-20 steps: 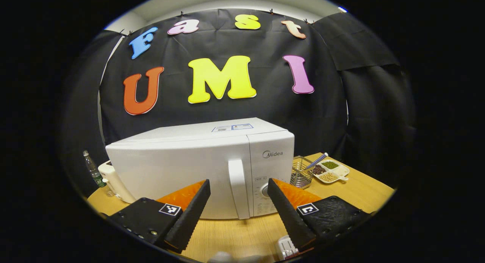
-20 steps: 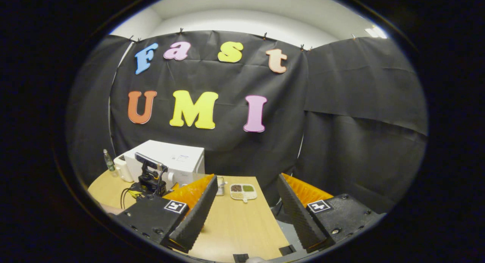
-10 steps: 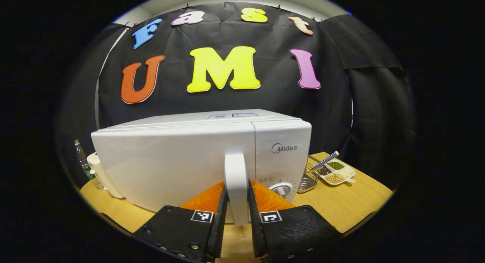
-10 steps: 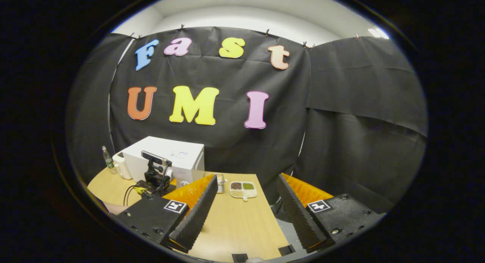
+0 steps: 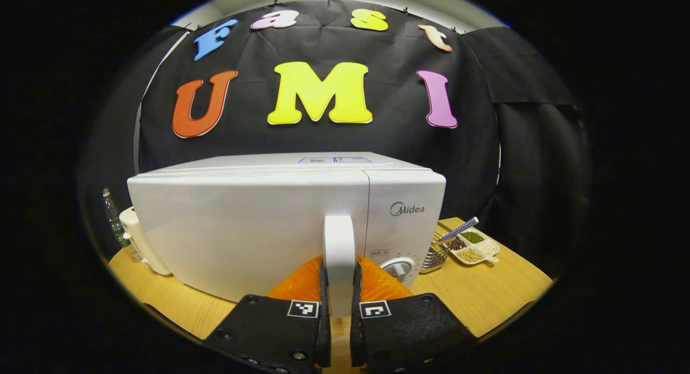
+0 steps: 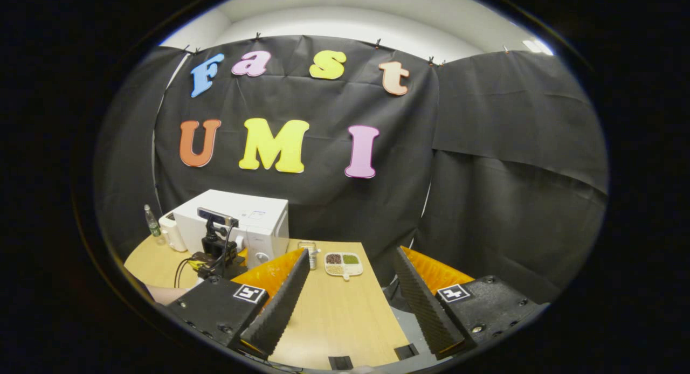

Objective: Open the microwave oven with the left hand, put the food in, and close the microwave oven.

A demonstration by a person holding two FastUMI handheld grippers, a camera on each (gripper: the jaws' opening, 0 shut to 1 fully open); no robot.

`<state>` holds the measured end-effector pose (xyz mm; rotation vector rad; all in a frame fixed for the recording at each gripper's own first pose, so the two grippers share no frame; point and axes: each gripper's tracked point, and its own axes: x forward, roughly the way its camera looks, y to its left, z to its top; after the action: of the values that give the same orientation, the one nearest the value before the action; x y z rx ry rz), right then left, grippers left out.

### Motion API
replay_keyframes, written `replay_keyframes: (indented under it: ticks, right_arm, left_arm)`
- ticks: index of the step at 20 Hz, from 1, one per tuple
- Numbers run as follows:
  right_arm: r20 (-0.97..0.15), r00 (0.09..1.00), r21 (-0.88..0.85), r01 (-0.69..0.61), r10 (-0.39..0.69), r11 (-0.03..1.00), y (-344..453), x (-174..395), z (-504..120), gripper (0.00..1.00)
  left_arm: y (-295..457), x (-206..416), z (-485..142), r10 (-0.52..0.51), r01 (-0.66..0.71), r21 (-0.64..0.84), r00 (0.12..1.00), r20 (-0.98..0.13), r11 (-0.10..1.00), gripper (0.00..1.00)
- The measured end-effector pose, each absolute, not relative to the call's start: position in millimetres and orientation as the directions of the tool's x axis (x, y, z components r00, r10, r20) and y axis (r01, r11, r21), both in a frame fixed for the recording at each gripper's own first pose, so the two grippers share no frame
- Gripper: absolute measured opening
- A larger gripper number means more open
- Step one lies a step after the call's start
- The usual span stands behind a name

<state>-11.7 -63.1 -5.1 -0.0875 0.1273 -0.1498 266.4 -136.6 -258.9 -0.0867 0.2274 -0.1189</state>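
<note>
The white microwave (image 5: 242, 223) stands on the wooden table (image 5: 485, 293) with its door closed. My left gripper (image 5: 339, 279) is shut on the door's upright white handle (image 5: 339, 239), one finger pressing each side. The food, a white divided dish (image 5: 475, 248) of beans and grains, lies to the right of the microwave. In the right gripper view, my right gripper (image 6: 350, 255) hangs open and empty above the table's near right edge. Beyond it lie the divided dish (image 6: 343, 263), the microwave (image 6: 245, 220) and the left gripper (image 6: 215, 253) at its front.
A wire basket (image 5: 434, 255) holding a blue-patterned stick stands between microwave and dish. A small bottle (image 5: 112, 223) and a white appliance (image 5: 139, 247) sit left of the microwave. The black cloth wall rises close behind. Bare tabletop (image 6: 329, 320) lies under my right gripper.
My left gripper moved in from open in front of the door and shut on the handle. The right gripper stayed open, almost still.
</note>
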Motion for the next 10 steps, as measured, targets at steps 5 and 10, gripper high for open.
replay_keyframes:
  ticks: [5, 10]
  right_arm:
    - [-0.109, 0.985, -0.087, 0.124, -0.133, 0.988, -51, -11, -3, 0.93]
    - [-0.119, 0.991, -0.068, 0.052, -0.060, 0.996, -19, -11, -7, 0.94]
  left_arm:
    - [-136, 250, -257, -0.146, 0.127, -0.101, 0.965, -0.218, 0.987, 0.14]
    - [-116, 189, -262, -0.183, 0.172, -0.073, 0.965, -0.189, 0.982, 0.14]
